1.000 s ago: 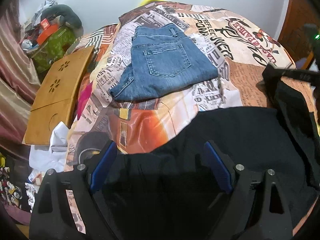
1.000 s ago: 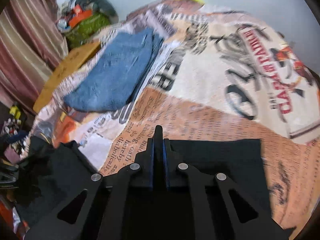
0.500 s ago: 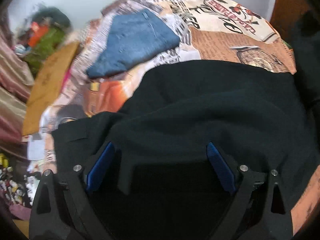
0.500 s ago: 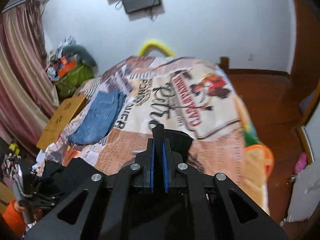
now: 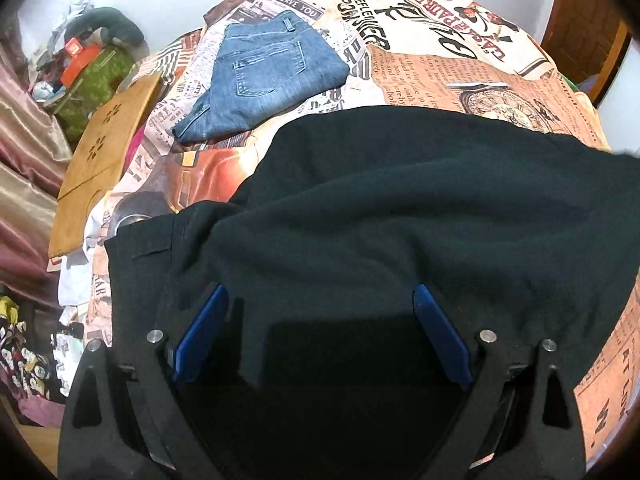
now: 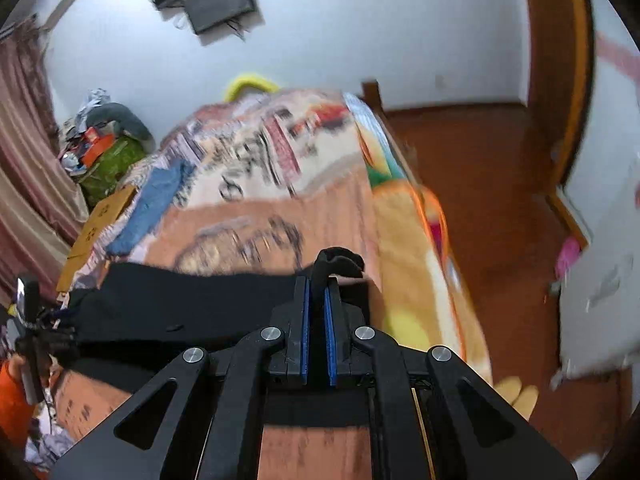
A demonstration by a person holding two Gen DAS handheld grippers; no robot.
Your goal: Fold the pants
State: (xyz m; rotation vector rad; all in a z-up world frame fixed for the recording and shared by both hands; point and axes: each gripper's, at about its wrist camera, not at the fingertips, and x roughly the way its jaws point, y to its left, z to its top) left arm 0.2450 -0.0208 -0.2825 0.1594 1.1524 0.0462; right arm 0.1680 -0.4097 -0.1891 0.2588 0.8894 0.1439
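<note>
Black pants point(image 5: 400, 208) lie spread across the near part of the printed bedspread point(image 5: 460, 76), bunched in soft folds. My left gripper point(image 5: 320, 300) is open, its blue pads point(image 5: 200, 332) wide apart just over the near edge of the black cloth. In the right wrist view my right gripper point(image 6: 316, 280) is shut on a fold of the black pants point(image 6: 192, 304), which stretch away to the left; a tuft of cloth point(image 6: 340, 258) sticks up past the fingertips.
Folded blue jeans point(image 5: 264, 76) lie at the far left of the bed. A wooden lap tray point(image 5: 104, 152) leans beside the bed, with a pile of bags point(image 5: 92, 72) behind it. The bed's right edge point(image 6: 420, 240) drops to a wooden floor point(image 6: 500, 200).
My right gripper has lifted and swung right with the black cloth, pulling the pants out across the bed. The black cloth now covers more of the bedspread ahead of my left gripper.
</note>
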